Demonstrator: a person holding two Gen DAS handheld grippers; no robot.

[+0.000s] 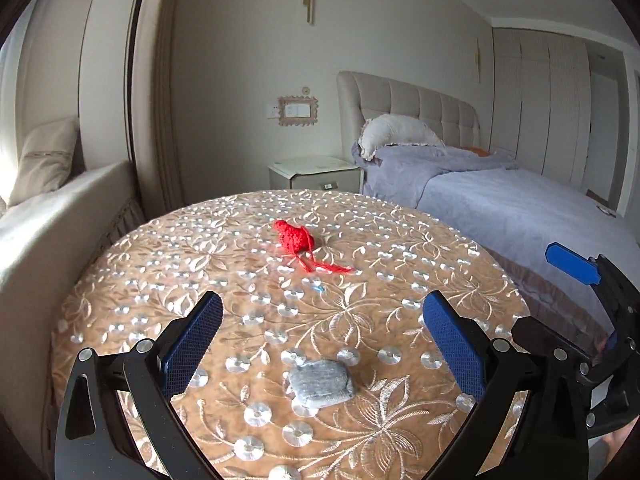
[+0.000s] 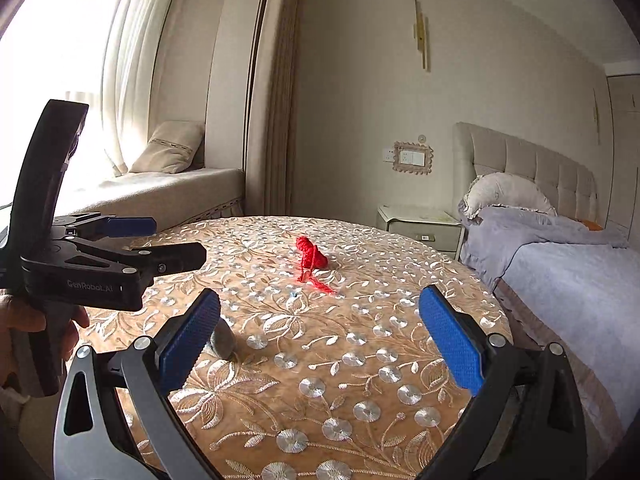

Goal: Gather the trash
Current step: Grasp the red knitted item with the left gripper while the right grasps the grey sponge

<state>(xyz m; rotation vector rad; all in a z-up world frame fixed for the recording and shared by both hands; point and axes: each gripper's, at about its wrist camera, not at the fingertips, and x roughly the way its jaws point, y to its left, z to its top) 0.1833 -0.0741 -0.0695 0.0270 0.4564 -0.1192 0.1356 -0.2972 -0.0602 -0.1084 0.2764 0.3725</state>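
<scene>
A round table [image 1: 160, 280] [image 2: 360, 400] with a tan embroidered cloth carries two pieces of trash. A grey crumpled wad [image 1: 322, 384] lies near the front, between and just ahead of my left gripper [image 1: 322, 320], which is open and empty. In the right wrist view the grey wad [image 2: 222, 342] peeks out behind a left fingertip [image 2: 192, 340]. A red knitted scrap with trailing yarn [image 1: 296, 240] [image 2: 311, 258] lies further back, mid-table. My right gripper [image 2: 320, 312] is open and empty above the table, and also appears at the edge of the left wrist view [image 1: 576, 266]. The left gripper [image 2: 132, 240] shows at left, held by a hand.
A bed with a lilac cover [image 1: 520, 208] [image 2: 580, 272] stands right of the table, a white nightstand [image 1: 316, 172] [image 2: 420, 226] behind it. A window seat with a cushion [image 2: 168, 152] [image 1: 44, 160] runs along the left. A tiny blue speck [image 1: 319, 288] lies on the cloth.
</scene>
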